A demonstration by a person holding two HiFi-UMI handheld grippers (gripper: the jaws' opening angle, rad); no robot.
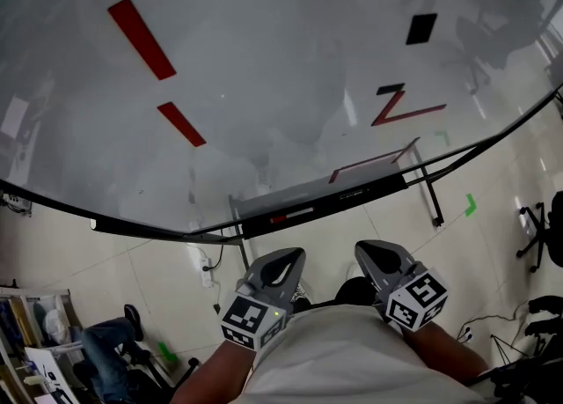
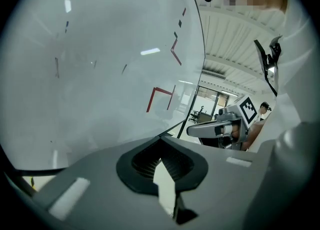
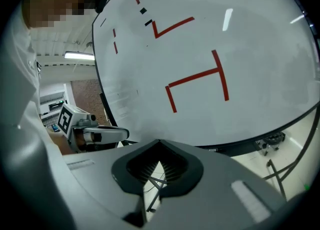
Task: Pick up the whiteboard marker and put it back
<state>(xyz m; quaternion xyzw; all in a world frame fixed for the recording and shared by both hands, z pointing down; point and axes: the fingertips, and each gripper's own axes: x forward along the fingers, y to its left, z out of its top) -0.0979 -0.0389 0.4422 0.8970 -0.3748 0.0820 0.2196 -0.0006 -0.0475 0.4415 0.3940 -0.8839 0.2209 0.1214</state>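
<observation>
A whiteboard with red strokes and small black marks fills the upper head view. Along its bottom edge runs a grey tray. On the tray lies a slim marker with a red end, and a dark strip lies to its right. My left gripper and right gripper are held close to my body, below the tray and apart from it. Both are shut with nothing between the jaws. The left gripper points up along the board, and the right gripper faces a red T-shaped drawing.
The board's stand legs reach the tiled floor. A power strip lies under the board. Boxes and clutter sit at lower left, an office chair at right. A green tape mark is on the floor.
</observation>
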